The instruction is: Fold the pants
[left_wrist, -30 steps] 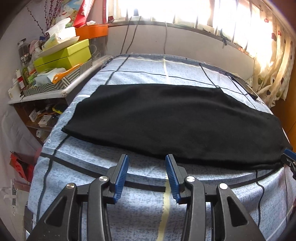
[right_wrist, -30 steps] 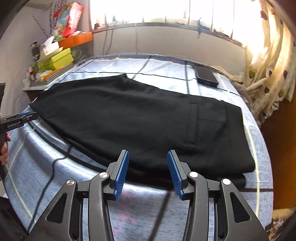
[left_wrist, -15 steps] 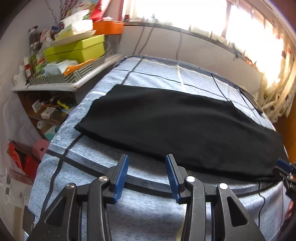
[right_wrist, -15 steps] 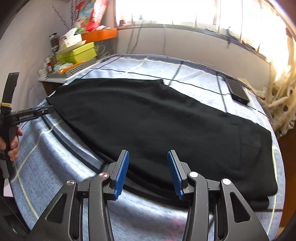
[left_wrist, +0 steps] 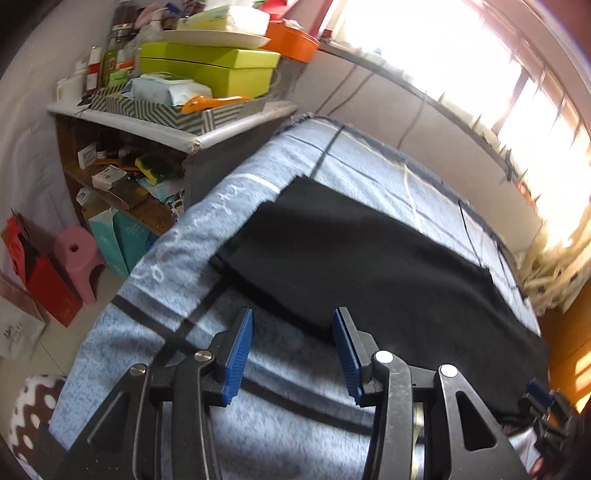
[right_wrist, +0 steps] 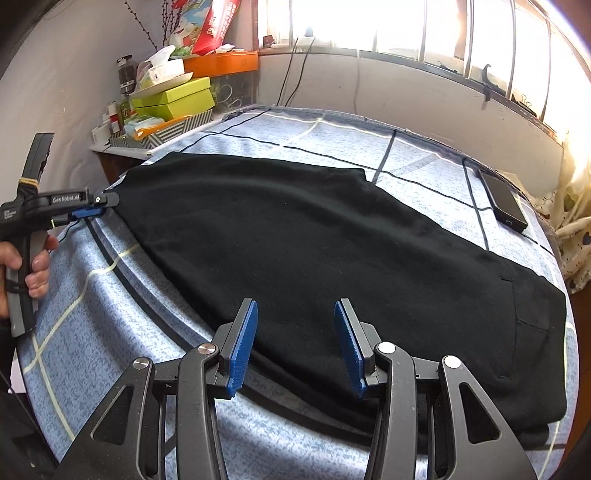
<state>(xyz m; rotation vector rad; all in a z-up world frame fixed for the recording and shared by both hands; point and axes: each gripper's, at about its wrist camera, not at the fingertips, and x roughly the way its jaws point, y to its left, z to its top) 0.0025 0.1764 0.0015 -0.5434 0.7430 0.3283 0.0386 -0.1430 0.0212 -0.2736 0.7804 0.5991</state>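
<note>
home bedroom, bed (right_wrist: 332, 147) wearing checked blue sheet, cluttered shelf (left_wrist: 177, 129) standing beside, curtains (right_wrist: 576, 236) hanging at sunlit window (right_wrist: 388, 26)

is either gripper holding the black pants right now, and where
Neither. The left gripper and right gripper both have jaws open with nothing between them, hovering at the near edge of the black fabric pants, which lie flat on the blue checked bedsheet.
</note>
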